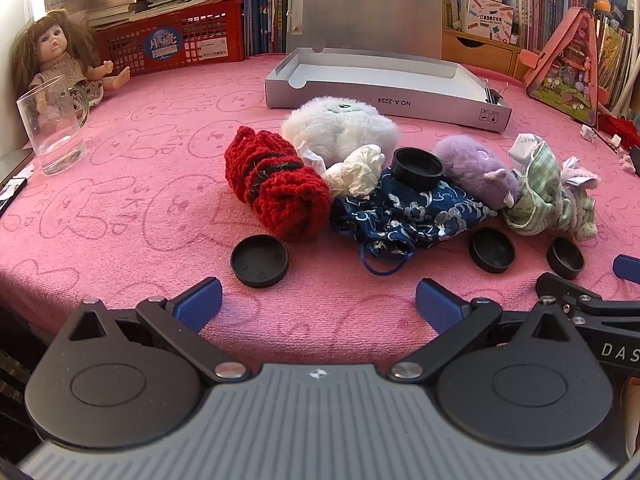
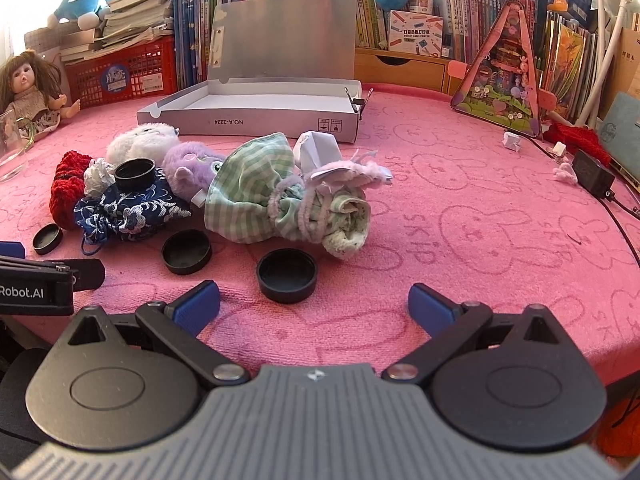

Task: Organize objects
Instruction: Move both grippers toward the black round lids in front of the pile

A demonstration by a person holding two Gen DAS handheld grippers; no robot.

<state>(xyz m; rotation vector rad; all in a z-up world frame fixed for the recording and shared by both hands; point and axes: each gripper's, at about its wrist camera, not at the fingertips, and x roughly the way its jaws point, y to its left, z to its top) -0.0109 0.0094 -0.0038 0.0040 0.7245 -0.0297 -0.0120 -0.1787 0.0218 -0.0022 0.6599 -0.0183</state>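
nothing is yet sorted: the shallow grey cardboard box (image 1: 384, 96) with its lid raised is seen empty at the back of the pink towel-covered worktop (image 1: 120, 208), and a heap is left in front of it: red knitted roll (image 1: 276, 188), white fluffy plush (image 1: 340, 124), navy brocade pouch (image 1: 404, 212), purple plush (image 1: 476, 168), green checked cloth bundle (image 2: 280, 196), and black round caps (image 2: 287, 275) scattered nearer. the left gripper (image 1: 318, 302) and right gripper (image 2: 314, 304) are held side by side at the near edge, tilted downward, jaws spread wide with nothing between them
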